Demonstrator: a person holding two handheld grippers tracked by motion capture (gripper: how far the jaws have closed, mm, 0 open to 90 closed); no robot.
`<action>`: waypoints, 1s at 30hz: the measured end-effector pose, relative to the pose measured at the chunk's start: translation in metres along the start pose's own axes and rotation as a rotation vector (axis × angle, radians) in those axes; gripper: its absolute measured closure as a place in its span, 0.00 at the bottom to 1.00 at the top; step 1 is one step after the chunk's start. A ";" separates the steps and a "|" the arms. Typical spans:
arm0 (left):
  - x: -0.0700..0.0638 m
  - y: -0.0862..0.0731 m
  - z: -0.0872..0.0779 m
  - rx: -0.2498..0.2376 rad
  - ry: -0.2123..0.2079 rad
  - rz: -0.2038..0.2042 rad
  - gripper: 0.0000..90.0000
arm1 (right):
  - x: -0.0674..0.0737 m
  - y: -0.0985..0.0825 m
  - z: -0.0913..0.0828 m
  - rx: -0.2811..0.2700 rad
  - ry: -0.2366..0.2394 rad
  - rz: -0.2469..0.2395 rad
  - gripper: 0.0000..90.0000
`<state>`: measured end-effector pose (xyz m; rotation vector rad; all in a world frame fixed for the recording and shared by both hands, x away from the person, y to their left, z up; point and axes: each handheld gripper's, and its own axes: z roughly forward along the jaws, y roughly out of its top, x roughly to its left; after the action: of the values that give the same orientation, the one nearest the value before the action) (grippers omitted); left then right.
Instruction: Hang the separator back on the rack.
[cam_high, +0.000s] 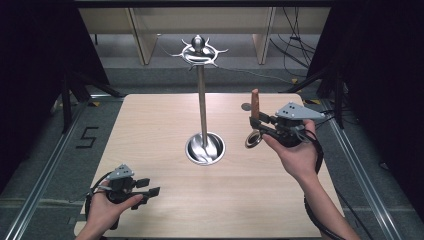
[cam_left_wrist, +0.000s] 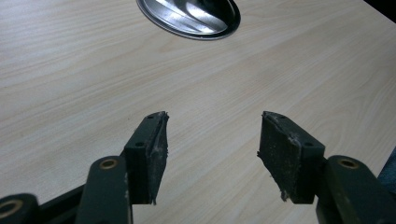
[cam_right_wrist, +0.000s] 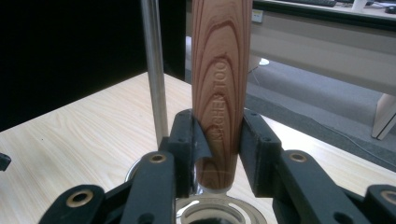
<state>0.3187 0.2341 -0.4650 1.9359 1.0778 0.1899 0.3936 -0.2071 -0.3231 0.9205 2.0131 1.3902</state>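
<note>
Wooden-handled utensil (cam_right_wrist: 219, 93) upright, handle up, clenched in right tongs (cam_right_wrist: 219, 154), left tongs (cam_left_wrist: 212, 149) released, empty.

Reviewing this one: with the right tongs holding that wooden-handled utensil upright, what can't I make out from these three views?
- Utensil's working end: in the right gripper view the bottom edge and the right tongs cut it off; small in the high view.
- Lettering on its handle: partly covered by the pads.
- Stand's top hooks: small and distant in the high view.
- Stand's base: cropped by the top edge in the left gripper view.
</note>
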 end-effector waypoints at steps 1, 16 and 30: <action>0.000 0.000 0.000 -0.001 0.000 0.000 0.46 | 0.001 0.001 0.000 0.001 0.002 0.006 0.76; -0.001 0.000 0.000 -0.002 0.011 -0.008 0.46 | 0.006 0.009 0.005 -0.016 0.003 -0.004 0.76; -0.001 0.000 -0.001 -0.001 0.013 -0.004 0.46 | 0.008 0.015 0.008 -0.016 0.011 -0.028 0.76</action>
<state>0.3181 0.2341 -0.4642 1.9334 1.0896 0.2007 0.3984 -0.1923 -0.3120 0.8760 2.0131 1.3973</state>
